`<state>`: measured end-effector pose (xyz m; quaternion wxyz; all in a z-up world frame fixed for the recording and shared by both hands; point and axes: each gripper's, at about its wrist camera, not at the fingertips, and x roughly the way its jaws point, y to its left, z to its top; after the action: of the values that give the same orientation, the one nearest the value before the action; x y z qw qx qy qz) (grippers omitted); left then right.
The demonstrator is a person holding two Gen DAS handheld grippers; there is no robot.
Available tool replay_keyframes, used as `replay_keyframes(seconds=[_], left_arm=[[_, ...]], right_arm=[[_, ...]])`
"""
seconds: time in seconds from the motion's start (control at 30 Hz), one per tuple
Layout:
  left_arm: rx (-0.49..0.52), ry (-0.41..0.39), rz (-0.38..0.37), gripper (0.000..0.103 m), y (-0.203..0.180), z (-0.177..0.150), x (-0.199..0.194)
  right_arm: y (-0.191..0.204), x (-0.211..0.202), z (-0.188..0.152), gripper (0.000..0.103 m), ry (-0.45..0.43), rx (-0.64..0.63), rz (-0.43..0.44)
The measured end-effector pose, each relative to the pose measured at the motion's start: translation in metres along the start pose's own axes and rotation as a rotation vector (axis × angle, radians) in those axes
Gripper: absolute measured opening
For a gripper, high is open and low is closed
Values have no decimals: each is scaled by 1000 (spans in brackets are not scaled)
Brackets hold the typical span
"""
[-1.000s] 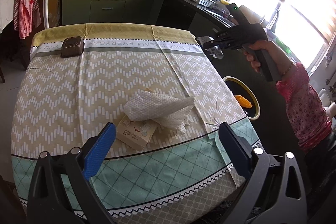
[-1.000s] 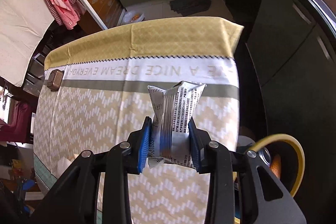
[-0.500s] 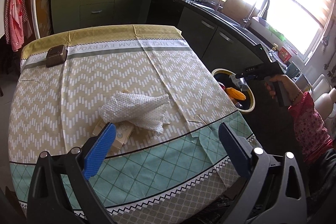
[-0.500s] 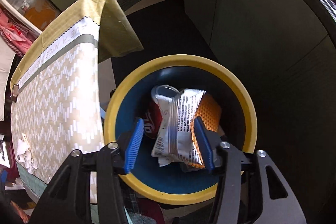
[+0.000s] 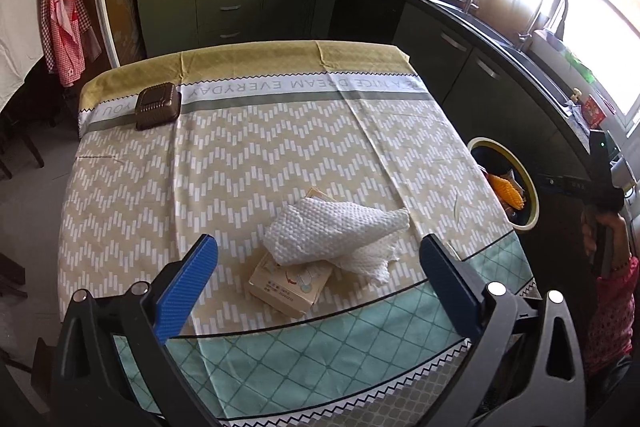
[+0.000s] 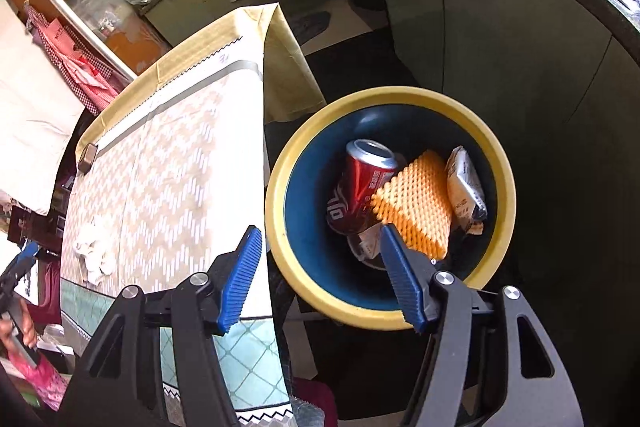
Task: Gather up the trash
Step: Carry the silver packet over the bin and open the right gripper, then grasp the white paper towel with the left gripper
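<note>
In bin (image 6: 276,211): can (image 6: 356,187) shows in right view only.

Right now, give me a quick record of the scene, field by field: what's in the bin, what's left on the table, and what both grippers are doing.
bin: yellow-rimmed bin beside the table
in bin: red can, orange mesh piece, silver wrapper
on table: crumpled paper towel lying on a small carton; brown box at the far corner
left gripper: open, empty, facing the paper towel
right gripper: over the bin, jaws just been opening, nothing between them
</note>
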<state>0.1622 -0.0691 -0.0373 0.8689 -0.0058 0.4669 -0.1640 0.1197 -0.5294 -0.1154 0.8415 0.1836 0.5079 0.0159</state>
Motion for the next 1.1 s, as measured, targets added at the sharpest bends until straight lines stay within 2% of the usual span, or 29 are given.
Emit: replay_keyframes(seconds=[0.1,0.3,0.4,0.53,0.63,0.7,0.77,0.8,0.87,0.93,1.1], left_arm=[[10,37,-39,96,-2,9,19],[67,127,-33,96,-20,8,60],[103,134,-58,95,-30,3,67],[151,143,-40,74,-39,2,76],[176,155,-13,72,-41,2,84],[206,154,9,61,-43,0,87],[233,148,39,42,-44,-1,89],[241,147,44,38,-44,-1,89],[249,149,36,19,-42,0,86],[249,144,25,10,-41,0,82],[256,92,-13,8,-44,7,56]], right_arm=[[3,3,-11,62,15,-10,14],[6,17,-16,62,39,-8,27],[7,25,-15,62,50,-9,29],[6,30,-14,63,60,-13,37],[8,30,-15,63,65,-25,47],[10,29,-16,63,67,-33,48],[10,28,-17,63,68,-38,49],[10,28,-17,63,67,-37,49],[9,27,-17,63,64,-37,51],[9,26,-17,63,61,-35,53],[8,25,-18,63,58,-36,58]])
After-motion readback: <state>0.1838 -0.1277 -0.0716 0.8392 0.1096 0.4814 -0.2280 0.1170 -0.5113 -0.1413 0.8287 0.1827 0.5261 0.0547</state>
